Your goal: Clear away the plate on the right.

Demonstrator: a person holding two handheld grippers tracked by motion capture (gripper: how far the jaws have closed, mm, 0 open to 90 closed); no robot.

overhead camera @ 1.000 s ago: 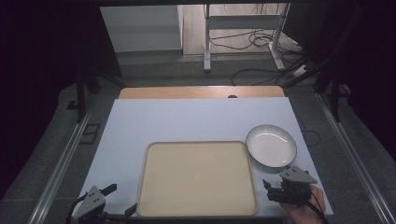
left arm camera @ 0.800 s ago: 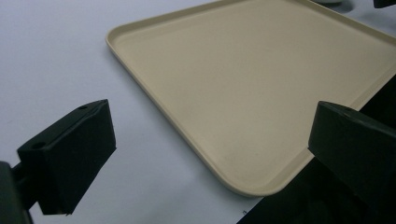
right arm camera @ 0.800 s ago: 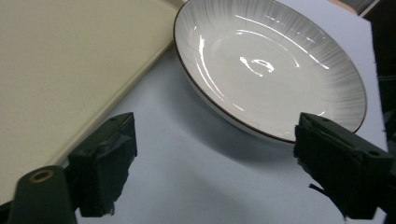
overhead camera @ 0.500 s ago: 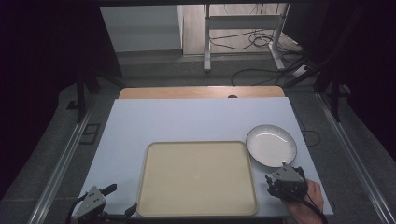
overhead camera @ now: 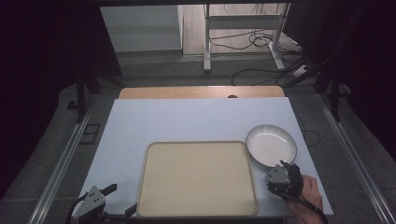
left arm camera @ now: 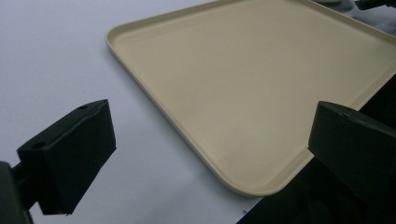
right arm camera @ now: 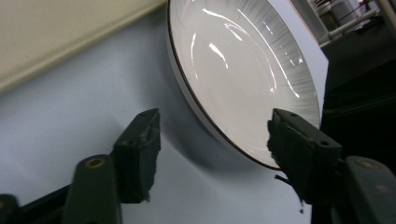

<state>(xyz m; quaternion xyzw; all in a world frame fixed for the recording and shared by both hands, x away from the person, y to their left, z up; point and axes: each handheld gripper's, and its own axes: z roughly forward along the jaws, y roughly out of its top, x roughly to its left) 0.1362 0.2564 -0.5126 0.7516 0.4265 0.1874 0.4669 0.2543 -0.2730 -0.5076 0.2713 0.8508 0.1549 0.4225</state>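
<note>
Here, a pale blue-white board (overhead camera: 201, 123) covered most of a wooden table (overhead camera: 201, 92), whose bare far edge showed beyond it. A beige rectangular tray (overhead camera: 196, 177) with rounded corners lay empty on the near middle of the board. Just beside its far right corner sat a white bowl (overhead camera: 271, 145) with a thin dark rim and fine ribbing inside, also empty; from above, bowl and tray looked almost touching, though the pictures did not settle whether they met.

The right gripper (overhead camera: 286, 171) hovered at the near right of the board, just near of the bowl, held in a person's hand (overhead camera: 308, 196) that came in from the bottom edge. In the right gripper view its jaws stood spread wide, released, holding nothing, and the bowl's near rim (right arm camera: 219, 126) lay just beyond and between the two tips, with the tray's edge (right arm camera: 70, 42) at the upper left.

The left gripper (overhead camera: 112, 201) sat at the near left corner of the board, beside the tray's near left corner, its grey three-cornered plate (overhead camera: 93, 200) on top. In the left gripper view its jaws were likewise wide apart and empty, one over the bare board, the other past the board's near edge, with the tray's corner (left arm camera: 252, 186) lying between them and the tray stretching away to the upper right.

Farther off, cables (overhead camera: 247, 42) lay on the floor beyond the table.
</note>
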